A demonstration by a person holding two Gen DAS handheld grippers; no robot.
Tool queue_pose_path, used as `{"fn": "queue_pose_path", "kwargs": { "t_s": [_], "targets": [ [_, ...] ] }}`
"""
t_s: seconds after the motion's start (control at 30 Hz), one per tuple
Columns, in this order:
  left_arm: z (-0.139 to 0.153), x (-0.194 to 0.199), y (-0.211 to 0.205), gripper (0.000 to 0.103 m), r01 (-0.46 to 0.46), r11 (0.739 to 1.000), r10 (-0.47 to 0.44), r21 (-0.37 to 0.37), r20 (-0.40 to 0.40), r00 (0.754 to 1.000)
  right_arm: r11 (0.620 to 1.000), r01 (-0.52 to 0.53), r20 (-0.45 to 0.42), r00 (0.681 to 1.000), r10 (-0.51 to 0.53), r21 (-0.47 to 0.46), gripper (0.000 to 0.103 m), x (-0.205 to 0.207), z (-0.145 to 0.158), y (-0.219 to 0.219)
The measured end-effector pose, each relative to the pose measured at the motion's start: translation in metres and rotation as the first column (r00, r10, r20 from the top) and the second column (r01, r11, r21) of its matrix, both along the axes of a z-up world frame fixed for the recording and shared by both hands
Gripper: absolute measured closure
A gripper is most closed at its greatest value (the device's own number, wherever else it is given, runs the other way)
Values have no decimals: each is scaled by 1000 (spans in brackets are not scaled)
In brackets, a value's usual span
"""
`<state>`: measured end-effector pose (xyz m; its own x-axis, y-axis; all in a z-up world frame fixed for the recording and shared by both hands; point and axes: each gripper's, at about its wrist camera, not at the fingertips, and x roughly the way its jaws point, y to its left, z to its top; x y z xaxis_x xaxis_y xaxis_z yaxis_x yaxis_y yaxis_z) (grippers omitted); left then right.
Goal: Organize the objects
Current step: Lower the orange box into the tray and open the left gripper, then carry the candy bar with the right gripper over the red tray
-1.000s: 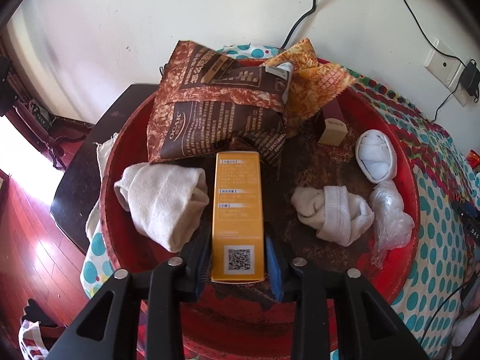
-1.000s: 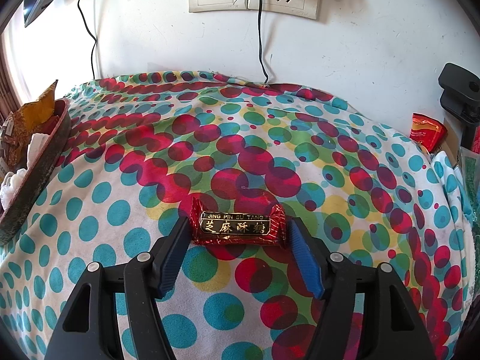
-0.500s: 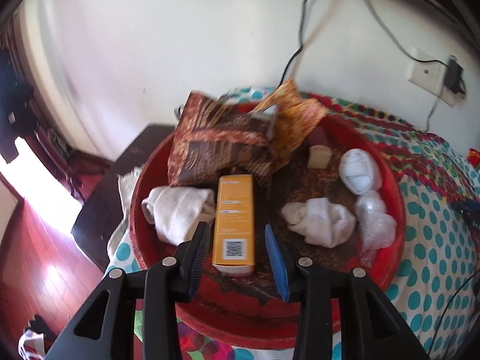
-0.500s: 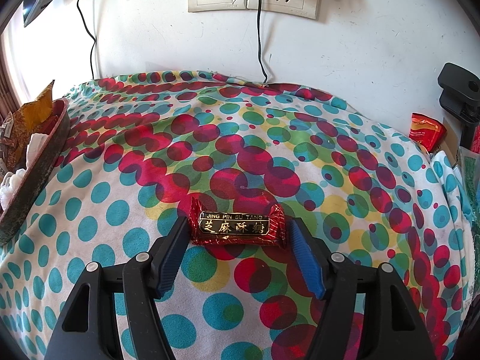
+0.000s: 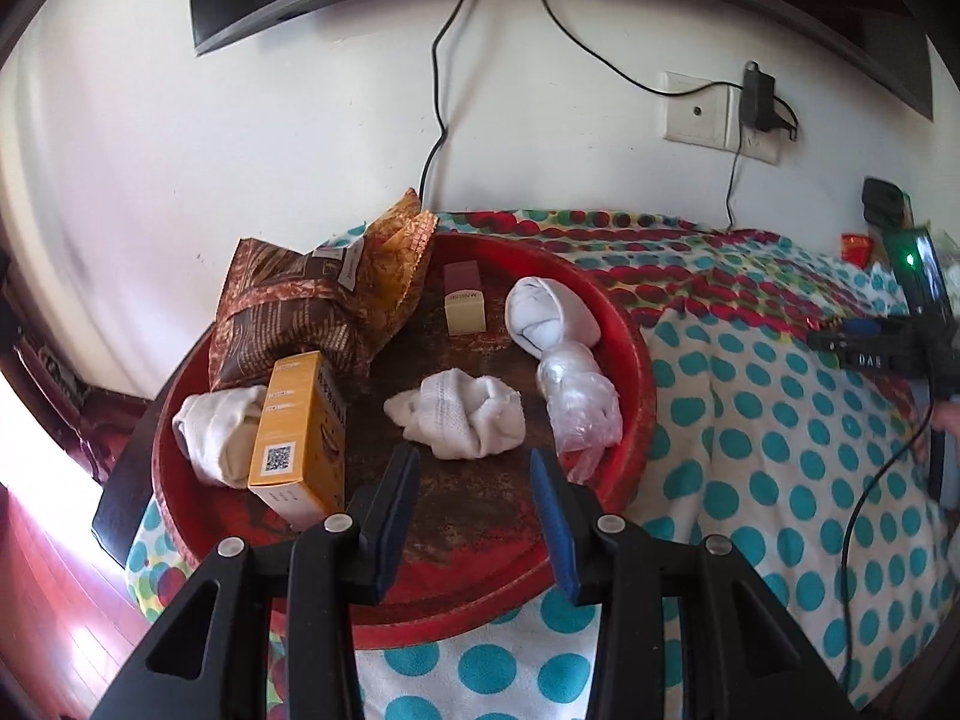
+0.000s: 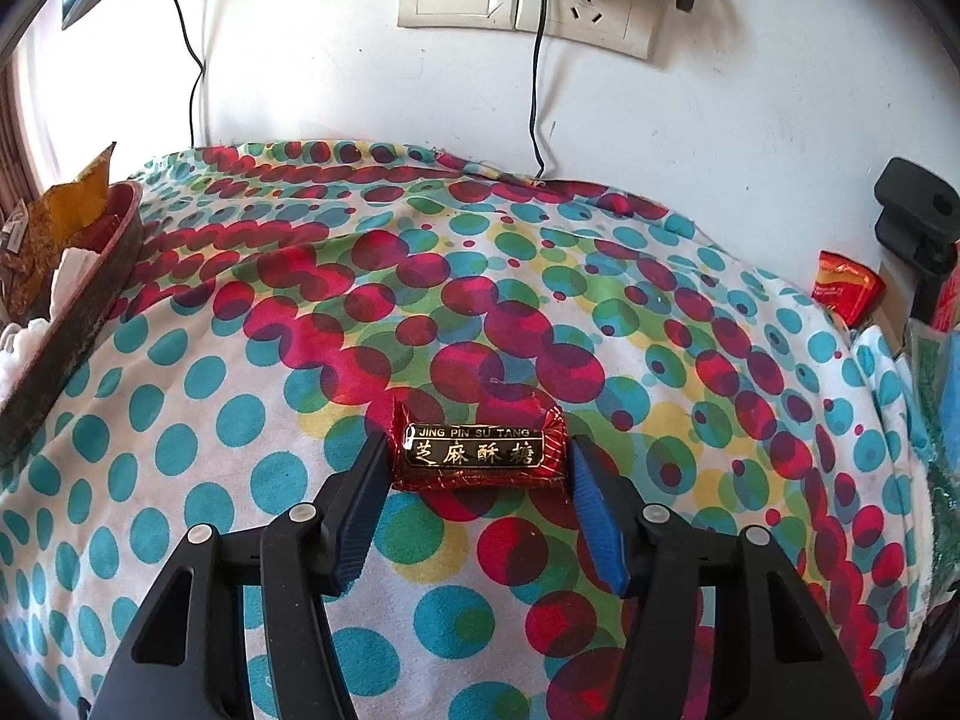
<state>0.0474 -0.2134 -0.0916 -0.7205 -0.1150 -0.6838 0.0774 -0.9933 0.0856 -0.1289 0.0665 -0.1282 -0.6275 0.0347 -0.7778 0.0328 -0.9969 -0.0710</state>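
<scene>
The left gripper (image 5: 471, 507) is held spread and empty over the near rim of a round red tray (image 5: 636, 372); an orange box (image 5: 298, 441) is seen lying just to its left against a rolled cream cloth (image 5: 207, 441), a knotted white cloth (image 5: 465, 417) sits just ahead of its fingertips, and a brown snack bag (image 5: 288, 315) is propped at the far left. The right gripper (image 6: 477, 486) is spread wide on either side of a red wrapped candy (image 6: 477, 450), which is seen lying flat between the two fingers on the polka-dot cloth (image 6: 252, 420), neither pad clearly pressed against it. The tray's edge is seen far to this gripper's left.
</scene>
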Motion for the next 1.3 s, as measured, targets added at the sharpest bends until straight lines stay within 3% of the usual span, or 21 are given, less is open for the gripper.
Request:
{"fn": "queue_pose_path", "kwargs": {
  "t_s": [0.3,0.47,0.63,0.77,1.03,1.3],
  "targets": [
    [-5,5,-15,64,5,999,-6,39,26,1000,997,31,-13,999,-31,71,47,3,0,-5],
    [-1,7,-23,64,-5,997,3,80,19,1000,995,86,-3,996,-85,47,47,4,1,4],
    [-3,6,-24,64,1,994,-4,106,35,999,995,86,-2,996,-86,49,47,10,5,-8],
    [-1,7,-21,64,23,994,-26,102,33,999,997,72,-24,997,-72,0,47,20,17,-5],
    [12,9,-40,64,-4,990,1,140,22,1000,992,-103,-66,993,99,-72,47,30,48,-21],
    [19,9,-63,64,-19,987,13,159,37,999,959,-265,-62,964,259,-101,46,14,52,-44]
  ]
}}
